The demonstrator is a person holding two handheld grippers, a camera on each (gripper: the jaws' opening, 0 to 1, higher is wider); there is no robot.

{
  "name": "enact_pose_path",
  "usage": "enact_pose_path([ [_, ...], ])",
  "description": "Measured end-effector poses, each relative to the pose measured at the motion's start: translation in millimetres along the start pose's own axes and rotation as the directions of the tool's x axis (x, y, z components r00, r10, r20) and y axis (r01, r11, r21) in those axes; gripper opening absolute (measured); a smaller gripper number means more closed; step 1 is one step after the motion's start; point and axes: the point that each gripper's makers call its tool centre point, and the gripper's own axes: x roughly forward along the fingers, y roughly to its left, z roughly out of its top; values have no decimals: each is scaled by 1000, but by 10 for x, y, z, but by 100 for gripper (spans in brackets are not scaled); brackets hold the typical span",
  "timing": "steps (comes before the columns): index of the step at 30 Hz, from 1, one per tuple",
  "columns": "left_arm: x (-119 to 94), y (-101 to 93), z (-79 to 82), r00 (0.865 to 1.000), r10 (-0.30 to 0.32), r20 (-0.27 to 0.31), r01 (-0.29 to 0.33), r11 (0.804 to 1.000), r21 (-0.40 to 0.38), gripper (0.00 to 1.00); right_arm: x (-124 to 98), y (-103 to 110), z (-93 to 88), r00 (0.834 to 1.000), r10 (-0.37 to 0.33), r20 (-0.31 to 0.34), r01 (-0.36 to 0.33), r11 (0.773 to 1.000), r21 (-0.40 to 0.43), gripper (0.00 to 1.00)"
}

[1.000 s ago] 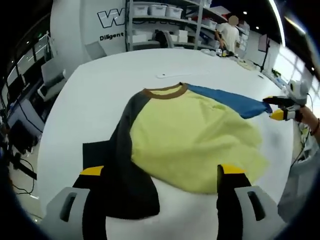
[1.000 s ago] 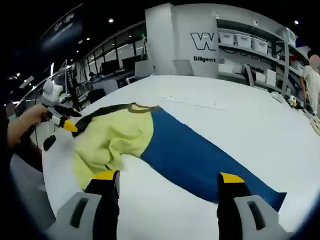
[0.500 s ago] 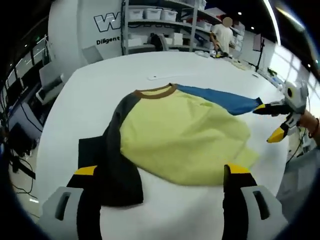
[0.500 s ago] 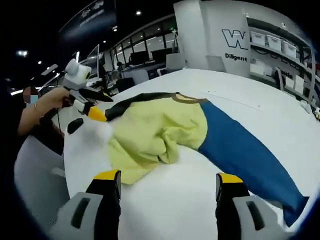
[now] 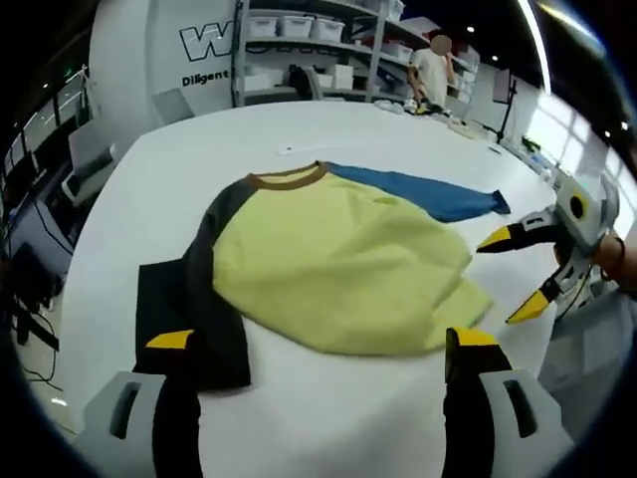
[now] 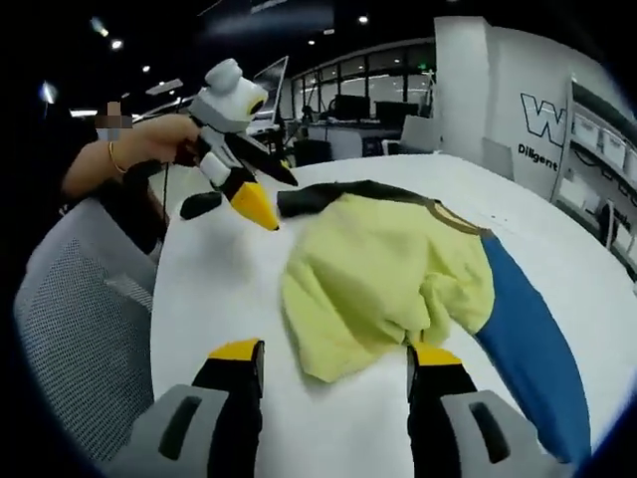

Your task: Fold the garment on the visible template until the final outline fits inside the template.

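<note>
One garment [image 5: 338, 259] on the white table [image 5: 179, 189]: yellow body, brown collar [image 5: 289, 177], one blue sleeve [image 5: 428, 196], one dark sleeve [image 5: 199, 299]. It lies flat-ish, body a bit rumpled. In the left gripper view the collar points away from the camera toward the shelving [image 5: 318, 50], the hem toward the near table edge. The sleeves spread sideways: blue out to the right, dark down to the left. The dark sleeve lies over one black rectangular template [image 5: 157, 319], which the garment covers only in part.

In the right gripper view the same garment [image 6: 388, 274] has its hem bunched near that gripper's jaws, with the blue sleeve running off to the right.

Two grippers. Left gripper [image 5: 318, 344]: jaws apart, nothing between them, hovering at the hem side. Right gripper [image 6: 333, 354]: jaws spread, holding nothing, just beside the hem. It also shows at right in the left gripper view [image 5: 518, 274], yellow tips apart, near the blue cuff but clear of it.

One person stands at the far shelving.
</note>
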Motion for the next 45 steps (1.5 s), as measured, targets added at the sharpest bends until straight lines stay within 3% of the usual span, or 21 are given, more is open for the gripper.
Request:
enact_pose_path([
  [8, -100, -121, -39, 1000, -24, 9, 24, 1000, 7, 99, 149, 115, 38, 999, 22, -23, -24, 996, -89, 44],
  [10, -121, -140, -31, 1000, -26, 16, 26, 1000, 11, 99, 180, 135, 50, 999, 27, -32, -31, 991, -133, 38],
  [13, -118, -121, -17, 999, -20, 33, 20, 1000, 3, 99, 260, 130, -4, 995, -5, -96, -19, 968, -251, 33],
  [28, -207, -152, -64, 996, -54, 70, 58, 996, -62, 99, 468, 155, -64, 987, -4, -161, -47, 950, -309, 13],
  [33, -251, -175, -61, 995, -57, 79, 61, 997, -51, 98, 477, 162, -57, 987, 4, -161, -44, 970, -241, 4],
  [37, -277, -189, -78, 995, -56, 77, 60, 997, -45, 97, 446, 198, 116, 995, 48, -85, -53, 997, -62, 0],
  [42, -279, -216, -89, 995, -63, 76, 67, 997, -43, 97, 367, 177, 425, 996, 81, 39, -85, 991, 105, 0],
  [45, -279, -202, -102, 996, -59, 69, 62, 997, -40, 96, 326, 151, 555, 993, 87, 86, -99, 984, 146, 0],
])
